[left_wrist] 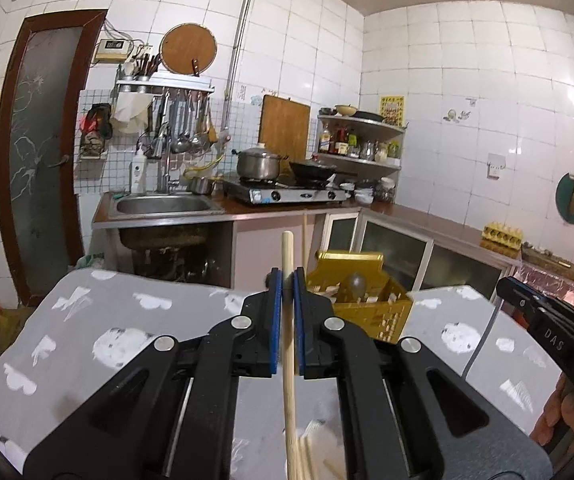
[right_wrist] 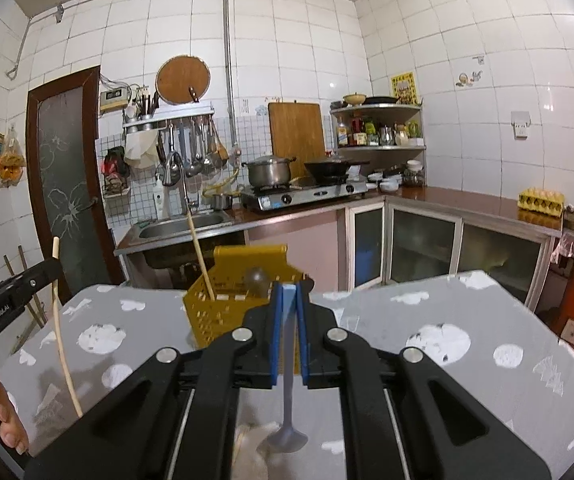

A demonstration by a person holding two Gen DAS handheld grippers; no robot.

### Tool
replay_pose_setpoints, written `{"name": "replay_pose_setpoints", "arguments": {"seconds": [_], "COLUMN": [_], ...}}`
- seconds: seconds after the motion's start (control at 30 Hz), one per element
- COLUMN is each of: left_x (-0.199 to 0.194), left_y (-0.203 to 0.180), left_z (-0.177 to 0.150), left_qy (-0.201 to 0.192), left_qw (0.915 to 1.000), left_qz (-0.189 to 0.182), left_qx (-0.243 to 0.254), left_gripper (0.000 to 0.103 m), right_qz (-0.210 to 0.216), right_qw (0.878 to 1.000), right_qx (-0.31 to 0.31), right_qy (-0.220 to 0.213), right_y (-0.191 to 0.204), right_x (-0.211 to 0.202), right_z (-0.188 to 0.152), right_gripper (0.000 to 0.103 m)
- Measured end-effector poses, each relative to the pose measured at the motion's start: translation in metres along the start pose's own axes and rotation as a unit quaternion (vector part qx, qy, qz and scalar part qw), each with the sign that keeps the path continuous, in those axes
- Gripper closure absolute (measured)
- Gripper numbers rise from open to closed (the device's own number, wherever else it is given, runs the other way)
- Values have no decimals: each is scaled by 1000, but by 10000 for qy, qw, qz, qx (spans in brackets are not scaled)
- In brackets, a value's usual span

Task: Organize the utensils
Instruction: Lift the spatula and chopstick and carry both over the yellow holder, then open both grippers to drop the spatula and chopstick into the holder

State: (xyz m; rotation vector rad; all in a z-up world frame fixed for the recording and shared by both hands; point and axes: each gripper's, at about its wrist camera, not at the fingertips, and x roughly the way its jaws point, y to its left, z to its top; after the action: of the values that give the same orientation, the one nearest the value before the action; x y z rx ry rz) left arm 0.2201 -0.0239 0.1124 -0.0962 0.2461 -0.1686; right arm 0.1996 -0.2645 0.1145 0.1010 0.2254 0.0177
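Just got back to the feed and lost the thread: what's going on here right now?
A person is sorting utensils with a gripper in each hand. The left gripper is shut on a wooden chopstick, the right gripper on a pale blue spoon, bowl hanging down. Both are held above the grey patterned table, just short of the yellow utensil basket, which already holds a chopstick and a few other pieces. Neither is in yet.

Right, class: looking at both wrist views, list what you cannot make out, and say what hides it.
- Left wrist view: lower end of the pale wooden chopstick in the left gripper is cut off by the bottom edge.
- Right wrist view: bowl of the blue-grey plastic spoon in the right gripper is blurred.
- Both views: contents of the yellow slotted plastic utensil basket are blurred and partly hidden by the jaws.
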Motion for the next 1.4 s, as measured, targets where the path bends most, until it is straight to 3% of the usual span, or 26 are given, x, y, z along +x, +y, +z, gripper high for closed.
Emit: {"name": "replay_pose_setpoints", "arguments": {"seconds": [0.37,0.53,0.7,0.9,1.03,1.17,1.23,1.3,1.37,1.4], "left_x": [52,92,148,202,219,211,198,182,162,149], "left_y": [-36,-53,-63,-46,-28,-20,-18,-16,-13,-10], "left_z": [98,122,111,67,38,30,33,39,45,49], "left_qy": [-791,-1044,-945,-419,-67,133,120,88,-45,-111], "left_qw": [9965,9942,9951,9991,10000,9999,9999,9999,9999,9998], "left_qz": [-253,-255,-227,-95,38,38,61,69,155,182], "left_qx": [0,59,163,30,-6,-13,2,-13,-7,20], "left_gripper": [98,98,98,98,98,97,91,57,42,38], "right_qz": [-22,-5,-6,9,-38,-56,-68,-175,-243,-264], "right_qw": [9982,9980,9993,9999,9991,9975,9967,9960,9965,9968], "right_qx": [-104,-182,-107,-15,33,-18,-60,-83,12,21], "right_qy": [-585,-600,-357,122,427,707,806,871,797,750], "right_y": [5,14,11,5,1,1,1,-2,-8,-9], "right_x": [40,76,118,161,179,186,183,175,156,148], "right_z": [87,110,104,73,49,32,29,29,32,33], "right_gripper": [96,96,96,96,96,95,94,85,40,40]}}
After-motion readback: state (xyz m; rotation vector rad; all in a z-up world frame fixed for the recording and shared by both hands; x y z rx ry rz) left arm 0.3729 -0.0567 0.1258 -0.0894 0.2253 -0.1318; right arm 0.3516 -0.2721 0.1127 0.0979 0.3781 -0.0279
